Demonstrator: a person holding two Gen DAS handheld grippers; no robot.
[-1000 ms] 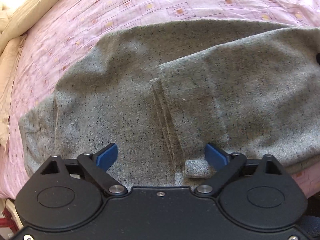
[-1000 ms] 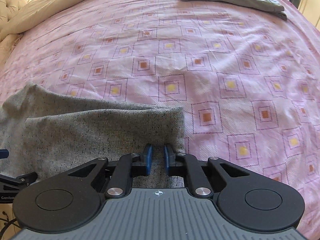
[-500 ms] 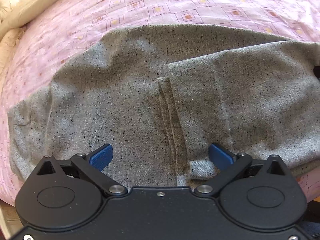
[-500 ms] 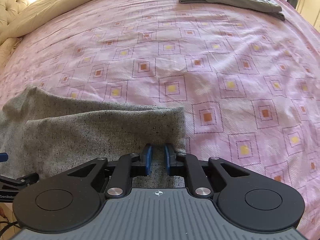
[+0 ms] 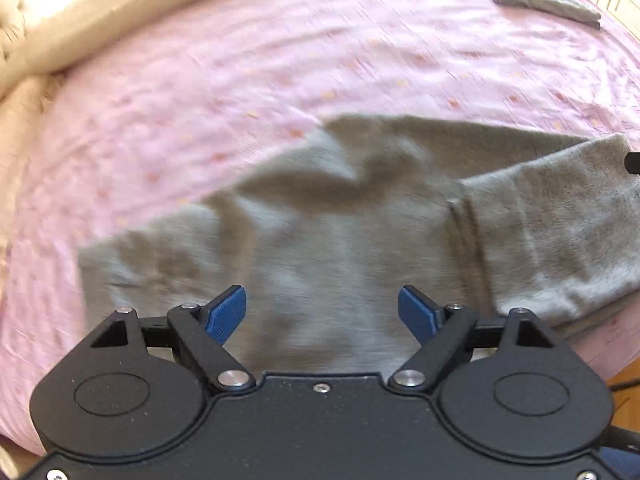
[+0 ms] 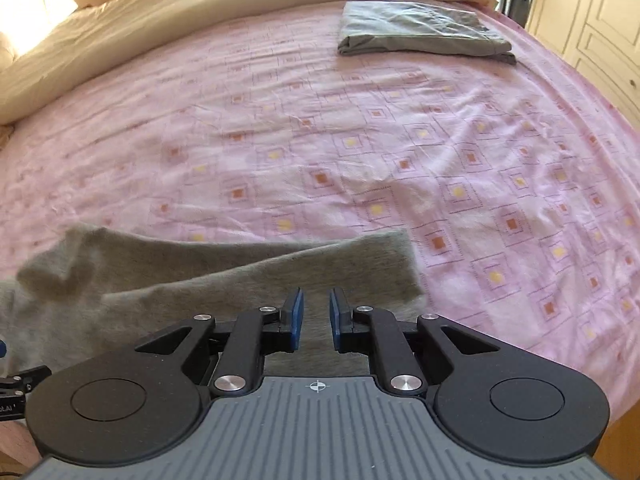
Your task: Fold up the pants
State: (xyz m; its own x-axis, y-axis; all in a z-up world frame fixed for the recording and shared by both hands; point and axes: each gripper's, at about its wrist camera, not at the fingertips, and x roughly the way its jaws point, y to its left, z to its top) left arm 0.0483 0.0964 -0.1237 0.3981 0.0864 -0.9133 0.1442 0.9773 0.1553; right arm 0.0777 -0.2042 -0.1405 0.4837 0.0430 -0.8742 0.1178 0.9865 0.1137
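Grey speckled pants (image 5: 340, 240) lie folded lengthwise on the pink patterned bed sheet (image 5: 280, 80), near its front edge. My left gripper (image 5: 322, 312) hovers over the middle of the pants; its jaws stand wide and are closing, and the blue pads press on nothing. The view is blurred by motion. My right gripper (image 6: 316, 316) is shut on the right end of the pants (image 6: 200, 292), with a pinch of grey cloth between its pads. That end looks raised off the sheet.
A folded grey garment (image 6: 424, 32) lies at the far right of the bed. A cream duvet (image 6: 160, 32) is bunched along the far and left sides. Cream wardrobe doors (image 6: 600, 20) stand beyond the bed on the right. The bed's front edge runs just under both grippers.
Both grippers have risen and tilted, so more of the bed shows. The left jaws have narrowed a little and sit further left over the pants. The right gripper keeps its pinch and lifts the end.
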